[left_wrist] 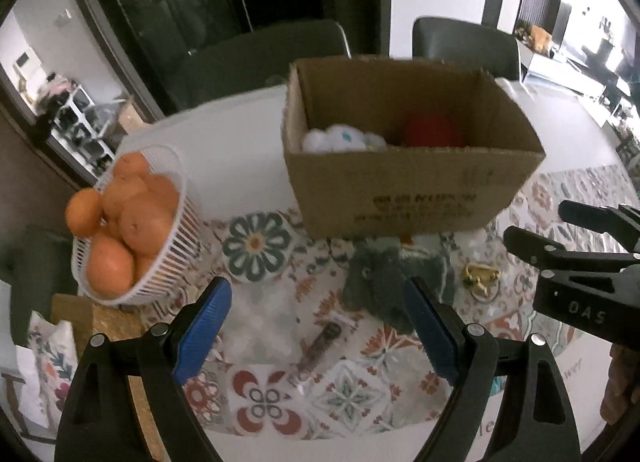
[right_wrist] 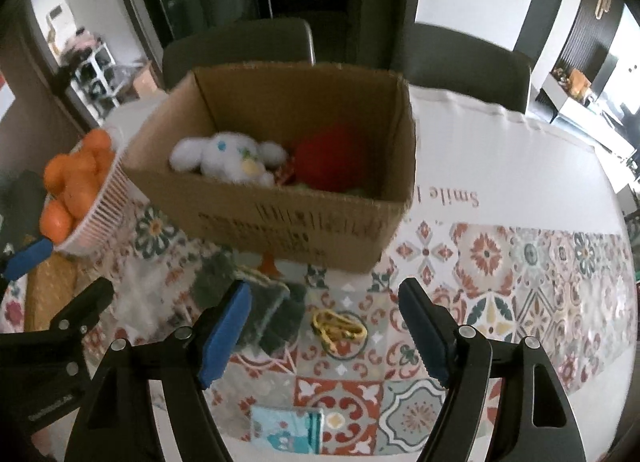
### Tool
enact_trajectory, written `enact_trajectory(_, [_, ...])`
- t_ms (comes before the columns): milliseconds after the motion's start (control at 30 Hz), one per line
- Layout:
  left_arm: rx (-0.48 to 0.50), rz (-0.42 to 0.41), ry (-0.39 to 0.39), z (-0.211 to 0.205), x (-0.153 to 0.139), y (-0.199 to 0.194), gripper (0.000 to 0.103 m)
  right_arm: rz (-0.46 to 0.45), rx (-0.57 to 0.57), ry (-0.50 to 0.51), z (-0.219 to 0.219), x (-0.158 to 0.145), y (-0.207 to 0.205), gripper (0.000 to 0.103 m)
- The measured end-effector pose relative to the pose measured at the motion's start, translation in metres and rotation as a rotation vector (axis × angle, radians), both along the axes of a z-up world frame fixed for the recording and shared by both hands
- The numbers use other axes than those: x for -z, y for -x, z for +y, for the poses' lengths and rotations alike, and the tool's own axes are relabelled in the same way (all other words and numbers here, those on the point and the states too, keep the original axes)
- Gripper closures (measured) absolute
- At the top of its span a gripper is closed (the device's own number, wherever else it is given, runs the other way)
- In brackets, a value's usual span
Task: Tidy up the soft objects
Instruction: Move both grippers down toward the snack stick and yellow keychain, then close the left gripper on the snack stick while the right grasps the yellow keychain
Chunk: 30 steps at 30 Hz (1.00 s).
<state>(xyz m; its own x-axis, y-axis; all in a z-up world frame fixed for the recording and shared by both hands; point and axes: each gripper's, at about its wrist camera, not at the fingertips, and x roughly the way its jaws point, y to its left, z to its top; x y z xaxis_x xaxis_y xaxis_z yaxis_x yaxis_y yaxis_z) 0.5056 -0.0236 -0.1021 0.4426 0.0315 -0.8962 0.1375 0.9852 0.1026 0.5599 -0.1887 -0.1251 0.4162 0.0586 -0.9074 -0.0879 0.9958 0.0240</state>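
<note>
Left gripper point(left_wrist: 318, 316): we see its jaws spread wide, gripping nothing, above the patterned cloth point(left_wrist: 264, 394).
Right gripper point(right_wrist: 326, 322): jaws wide apart and empty, no pad touching anything.
Grey plush point(left_wrist: 384, 282): we find it on the cloth just ahead of both grippers, against the left gripper's right pad.
Box point(right_wrist: 280, 217): beyond the plush, holding a white plush point(right_wrist: 228, 157) and a red one point(right_wrist: 332, 157).
Oranges point(left_wrist: 128, 217): in a basket point(left_wrist: 176, 258), ahead-left.
Yellow clip point(right_wrist: 338, 328): between the right gripper's fingers, on the cloth.

- The brown cardboard box point(right_wrist: 280, 217) holds a white plush point(right_wrist: 228, 157) and a red one point(right_wrist: 332, 161).
- The white basket point(left_wrist: 168, 262) holds orange fruit point(left_wrist: 136, 197).
- The surface cloth point(right_wrist: 500, 262) shows red-and-teal floral tiles.
- A grey plush point(left_wrist: 380, 282) lies there.
</note>
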Motion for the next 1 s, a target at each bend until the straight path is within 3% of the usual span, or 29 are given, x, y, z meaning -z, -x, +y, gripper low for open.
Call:
enact_trajectory(367, [0.028, 0.172, -0.018, -0.008, 0.055, 0.002, 0.015, 0.202, -0.114, 0.037, 0.003, 0.063, -0.001, 0.026])
enact_trajectory(633, [0.060, 0.209, -0.104, -0.009, 0.091, 0.006, 0.015, 0.235, -0.169, 0.122, 0.009, 0.092, -0.002, 0.026])
enact_trajectory(1000, [0.086, 0.290, -0.144, -0.008, 0.124, 0.000, 0.026, 0.279, -0.202, 0.208, 0.017, 0.125, -0.003, 0.026])
